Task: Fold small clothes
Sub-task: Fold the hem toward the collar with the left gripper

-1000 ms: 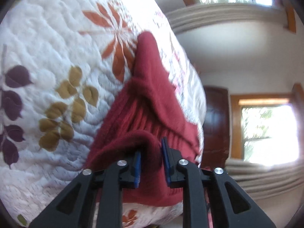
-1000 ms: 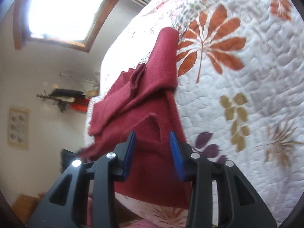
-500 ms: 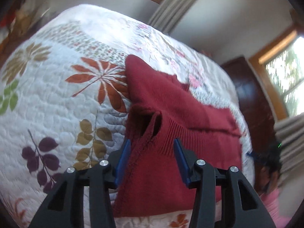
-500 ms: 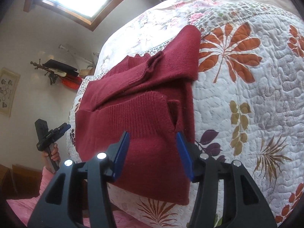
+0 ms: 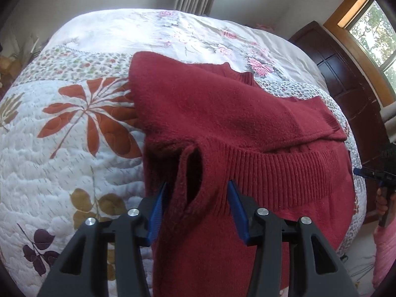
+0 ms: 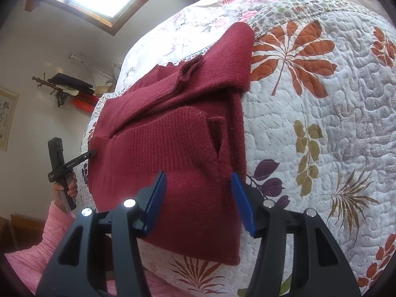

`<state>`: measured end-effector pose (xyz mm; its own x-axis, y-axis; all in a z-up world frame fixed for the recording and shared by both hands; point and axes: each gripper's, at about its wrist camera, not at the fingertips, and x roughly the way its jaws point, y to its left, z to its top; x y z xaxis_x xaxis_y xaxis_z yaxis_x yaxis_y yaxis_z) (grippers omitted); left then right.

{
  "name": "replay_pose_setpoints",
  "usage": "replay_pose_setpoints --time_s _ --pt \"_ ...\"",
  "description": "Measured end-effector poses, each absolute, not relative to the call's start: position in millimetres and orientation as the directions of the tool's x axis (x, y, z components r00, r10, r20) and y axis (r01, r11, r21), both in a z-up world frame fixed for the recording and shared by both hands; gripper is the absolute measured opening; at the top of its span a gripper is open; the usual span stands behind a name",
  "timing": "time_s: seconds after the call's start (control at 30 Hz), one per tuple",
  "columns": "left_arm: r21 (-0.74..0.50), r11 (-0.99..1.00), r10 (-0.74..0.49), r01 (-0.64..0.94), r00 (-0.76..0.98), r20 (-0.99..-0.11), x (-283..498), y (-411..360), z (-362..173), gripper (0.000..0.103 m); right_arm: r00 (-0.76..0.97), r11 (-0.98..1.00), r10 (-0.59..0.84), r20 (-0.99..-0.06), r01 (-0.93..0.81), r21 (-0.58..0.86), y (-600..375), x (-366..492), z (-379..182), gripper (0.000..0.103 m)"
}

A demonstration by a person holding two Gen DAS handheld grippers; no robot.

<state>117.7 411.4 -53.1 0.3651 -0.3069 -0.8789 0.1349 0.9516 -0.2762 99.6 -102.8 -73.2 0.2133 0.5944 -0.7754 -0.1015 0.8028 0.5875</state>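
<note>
White quilt [image 5: 61, 153] with orange, olive and purple leaf prints covers the bed, and near its far end the pattern changes to pink flowers. On the quilt lies a dark red sweater [image 5: 247, 123], folded into a thick pile. Its ribbed hem [image 5: 284, 168] runs across the top layer, and a sleeve is laid over the upper part. A small loop of knit stands open near one corner of the hem.

From the left wrist view, the left gripper [image 5: 196, 210] hangs just above the near edge of the sweater. Its blue pads are spread wide and hold nothing; the open loop of knit sits between them, not touched. From the right wrist view, the right gripper [image 6: 198, 203] is also above the near part of the sweater [image 6: 173, 136], its blue pads wide apart and empty.

At the left in the right wrist view a hand [image 6: 66, 185] in a pink sleeve holds the handle of the other gripper beside the bed. Behind it a wall shelf [image 6: 66, 84] carries some dark and red things, too small to name. A dark wooden door [image 5: 346, 79] and a window with wooden frame [image 5: 371, 24] stand beyond the bed in the left wrist view.
</note>
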Motion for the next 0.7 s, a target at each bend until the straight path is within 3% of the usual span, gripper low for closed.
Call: replay_pose_setpoints --time_s 0.03,0.13,0.17,0.37,0.53,0.7 --pt "-0.279 0.951 -0.31 0.136 0.367 -0.877 118.0 410.4 -52.2 0.044 0.214 0.805 0.592 -0.777 -0.104 0.584 -102.7 100.2 -73.0 0.055" --pt "-0.29 0.943 -0.33 0.16 0.363 -0.872 117.4 404.6 -48.8 0.016 0.215 0.807 0.589 -0.779 -0.111 0.58 -101.1 102.3 -72.2 0.056" --pt "-0.3 0.94 -0.34 0.164 0.358 -0.87 117.5 403.0 -48.6 0.013 0.215 0.807 0.59 -0.778 -0.115 0.58 -100.1 103.9 -72.0 0.056" --pt "-0.272 0.946 -0.32 0.175 0.377 -0.869 114.1 397.0 -44.7 0.01 0.211 0.828 0.559 -0.802 -0.198 0.525 -86.4 112.9 -65.5 0.064" --pt "-0.298 0.944 -0.33 0.14 0.373 -0.867 116.5 406.5 -50.2 0.01 0.181 0.839 0.525 -0.832 -0.272 0.471 -71.8 120.4 -67.9 0.066" --pt "-0.318 0.939 -0.345 0.133 0.352 -0.87 121.6 401.5 -57.8 0.016 0.173 0.867 0.455 -0.873 -0.309 0.391 -57.5 127.8 -72.7 0.066"
